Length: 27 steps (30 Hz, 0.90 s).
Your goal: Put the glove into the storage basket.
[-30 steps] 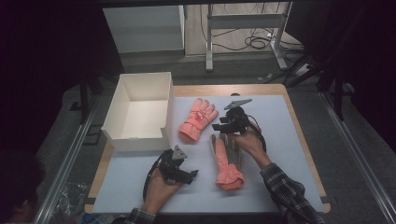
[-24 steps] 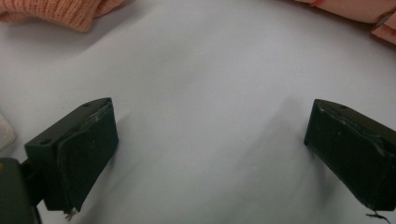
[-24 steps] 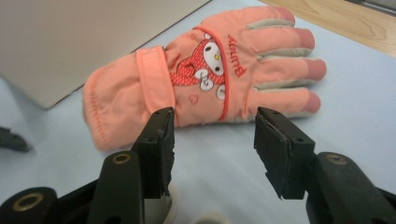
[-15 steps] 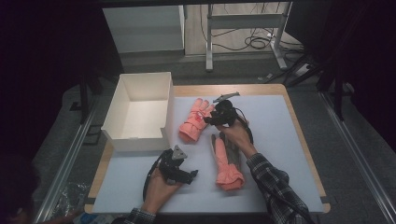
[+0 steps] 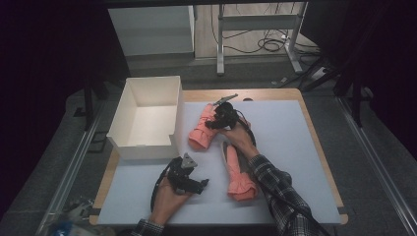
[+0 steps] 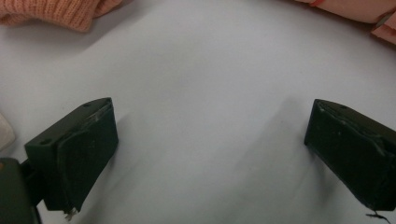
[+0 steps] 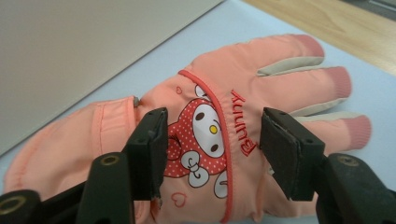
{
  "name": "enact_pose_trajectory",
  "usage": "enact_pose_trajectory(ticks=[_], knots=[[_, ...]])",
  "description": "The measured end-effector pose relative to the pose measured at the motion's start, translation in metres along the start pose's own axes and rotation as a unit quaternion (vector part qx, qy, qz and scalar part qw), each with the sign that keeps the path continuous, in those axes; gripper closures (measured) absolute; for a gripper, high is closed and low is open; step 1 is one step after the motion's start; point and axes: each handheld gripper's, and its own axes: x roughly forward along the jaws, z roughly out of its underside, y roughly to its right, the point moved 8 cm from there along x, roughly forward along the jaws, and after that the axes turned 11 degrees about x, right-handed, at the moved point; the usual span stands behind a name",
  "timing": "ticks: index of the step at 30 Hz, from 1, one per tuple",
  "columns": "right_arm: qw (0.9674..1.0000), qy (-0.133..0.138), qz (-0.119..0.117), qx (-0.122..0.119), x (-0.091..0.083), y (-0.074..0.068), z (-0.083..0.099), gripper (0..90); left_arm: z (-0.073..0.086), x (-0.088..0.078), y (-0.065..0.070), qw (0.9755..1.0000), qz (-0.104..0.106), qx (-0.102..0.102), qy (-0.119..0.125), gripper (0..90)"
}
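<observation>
Table (image 5: 305,147) w/ white mat carries everything. Biggest item is the white box (image 5: 147,118) at the far left of the mat, open top, nothing inside as far as the high view shows. Next, two peach gloves: far glove (image 5: 200,132) lies just beside the box's right wall, near glove (image 5: 238,174) lies closer to the person, cuff toward the front edge.

Right tool (image 5: 216,123) is over the far glove. Right gripper view: far glove (image 7: 243,135) sits between the jaws, which stand apart on either side of the cartoon patch and have just been opening; pads don't look pressed into the fabric, so no grip yet. Left tool (image 5: 189,179) hangs over bare mat w/ jaws wide apart, nothing between them; left gripper view has just glove edges at the top.

Progress, by my read: early. Both gloves lie on the mat and none is in the box, so prob. the job is packing them in; grab, lift and drop are left for each.

Hard to tell: whether the right jaws touch the glove or hover just above it. The person's right forearm covers part of the near glove. The room beyond the table is dark.
</observation>
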Motion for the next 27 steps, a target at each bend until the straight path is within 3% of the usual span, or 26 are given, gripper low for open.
enact_pose_trajectory(ticks=[3, 7, 13, 22, 27], knots=[[0.9997, -0.018, 0.007, -0.012, 0.008, 0.000, 0.003, 48.9, 0.000, 0.000, 0.000, 1.0000, 0.000, 0.000, 0.000, 2.6], [0.9998, -0.020, 0.000, 0.005, 0.013, 0.001, 0.005, 63.9, 0.000, 0.000, 0.000, 1.0000, 0.000, 0.000, 0.000, 2.6], [0.9994, -0.031, 0.008, -0.011, 0.009, -0.003, 0.005, 82.8, 0.000, 0.000, 0.000, 1.0000, 0.000, 0.000, 0.000, 2.6], [0.9995, -0.027, -0.006, 0.016, -0.002, -0.002, 0.001, 86.9, 0.000, 0.000, 0.000, 1.0000, 0.000, -0.001, 0.000, 2.6], [0.9998, -0.014, -0.009, 0.014, -0.015, -0.005, -0.005, 86.9, 0.000, 0.000, 0.000, 1.0000, 0.000, 0.000, 0.000, 2.7]])
